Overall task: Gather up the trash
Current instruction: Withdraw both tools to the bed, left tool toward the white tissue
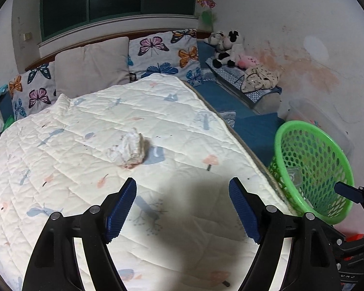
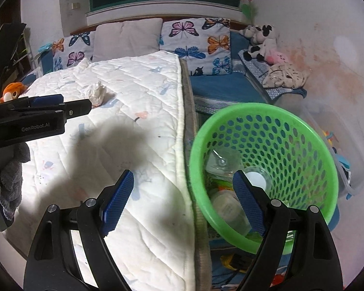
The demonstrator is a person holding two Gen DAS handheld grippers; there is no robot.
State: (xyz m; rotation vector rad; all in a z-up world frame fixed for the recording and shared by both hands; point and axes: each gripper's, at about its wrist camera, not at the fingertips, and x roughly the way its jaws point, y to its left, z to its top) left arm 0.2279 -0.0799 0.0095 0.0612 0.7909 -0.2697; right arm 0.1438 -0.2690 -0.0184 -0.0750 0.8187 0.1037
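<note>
- So both claws are wide open, nothing held: left claw [image 1: 182,186], right claw [image 2: 183,179]
- crumpled tissue [image 1: 126,149] sits on the quilt [image 1: 60,169], 11 o'clock of the left claw
- green basket [image 2: 310,145] beside the bed at 3 o'clock

Tissue wad [image 1: 126,149] on quilt [image 1: 60,169]; basket [image 1: 313,169] right.

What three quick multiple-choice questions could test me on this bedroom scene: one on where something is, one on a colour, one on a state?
1. Where does the crumpled tissue lie?
A. on the white quilt
B. in the basket
C. on the floor

2. What colour is the perforated basket?
A. blue
B. green
C. red

3. How are the left gripper fingers?
A. shut on the tissue
B. shut, empty
C. open, empty

Answers: 1 A, it rests mid-quilt; 2 B, its rim is bright green; 3 C, fingers spread with only quilt between.
</note>
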